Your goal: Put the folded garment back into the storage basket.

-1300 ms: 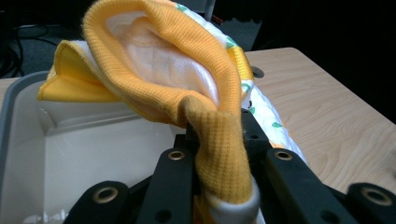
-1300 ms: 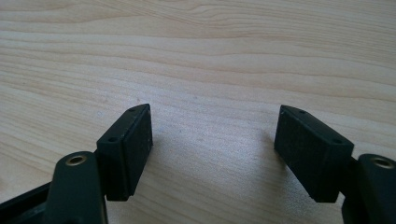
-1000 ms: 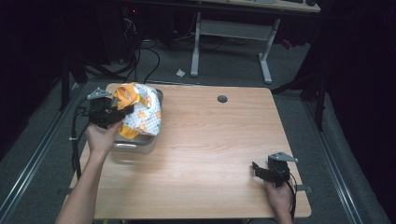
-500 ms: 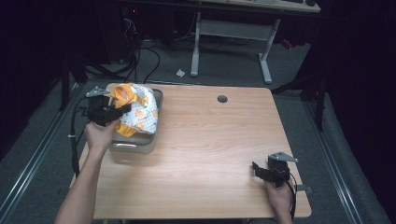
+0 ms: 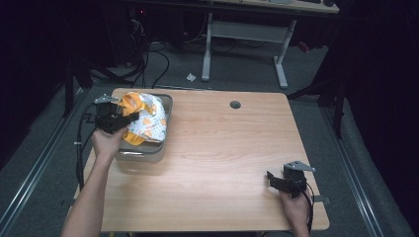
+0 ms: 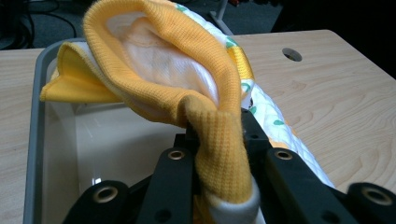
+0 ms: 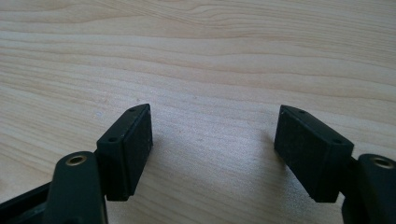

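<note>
**Two hand-held grippers, one garment, one bin**

Nearest the person, the right hand-held gripper [image 5: 274,180] rests low on the desk [image 5: 222,148] near its right front corner, jaws spread wide with bare wood between them. Farther back at the left edge, the left hand-held gripper [image 5: 123,117] is clenched on the yellow ribbed hem of one garment [image 6: 187,84]. The garment is white with yellow trim and small green-and-orange prints, bunched above one grey bin [image 5: 143,154].
</note>
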Demonstrator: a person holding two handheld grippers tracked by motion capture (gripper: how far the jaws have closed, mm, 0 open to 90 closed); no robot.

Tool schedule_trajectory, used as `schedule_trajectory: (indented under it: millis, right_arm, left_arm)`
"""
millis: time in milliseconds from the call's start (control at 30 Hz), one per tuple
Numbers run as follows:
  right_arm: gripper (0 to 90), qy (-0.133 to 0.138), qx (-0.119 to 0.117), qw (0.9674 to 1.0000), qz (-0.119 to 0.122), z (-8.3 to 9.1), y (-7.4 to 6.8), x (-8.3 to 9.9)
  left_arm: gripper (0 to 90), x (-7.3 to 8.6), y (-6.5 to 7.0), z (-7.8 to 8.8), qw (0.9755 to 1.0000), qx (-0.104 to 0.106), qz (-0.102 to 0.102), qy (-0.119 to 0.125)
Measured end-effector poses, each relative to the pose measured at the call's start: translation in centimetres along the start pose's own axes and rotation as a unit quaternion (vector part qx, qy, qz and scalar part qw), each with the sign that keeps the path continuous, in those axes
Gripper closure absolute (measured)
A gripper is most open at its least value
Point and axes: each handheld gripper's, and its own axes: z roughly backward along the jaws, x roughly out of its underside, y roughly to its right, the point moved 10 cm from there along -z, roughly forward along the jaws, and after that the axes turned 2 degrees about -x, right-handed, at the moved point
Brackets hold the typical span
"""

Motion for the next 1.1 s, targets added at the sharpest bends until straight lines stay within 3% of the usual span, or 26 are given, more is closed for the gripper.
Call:
schedule_trajectory:
  millis: [600, 700, 833, 1100]
  right_arm:
    - [28.3, 0.000, 0.001, 1.0000, 0.000, 0.0, 0.0, 0.0]
    - [28.3, 0.000, 0.001, 1.0000, 0.000, 0.0, 0.0, 0.0]
    - [28.2, 0.000, 0.001, 1.0000, 0.000, 0.0, 0.0, 0.0]
    - [28.3, 0.000, 0.001, 1.0000, 0.000, 0.0, 0.0, 0.0]
  left_arm:
    - [78.2, 2.0, -1.7, -2.5, 0.9992, -0.007, 0.003, -0.039]
    - [77.9, 2.4, -2.1, -3.0, 0.9986, -0.012, 0.005, -0.050]
    - [77.7, 2.8, -2.0, -3.6, 0.9978, -0.022, -0.006, -0.062]
    - [73.6, 3.1, -2.4, -3.9, 0.9956, -0.048, 0.005, -0.081]
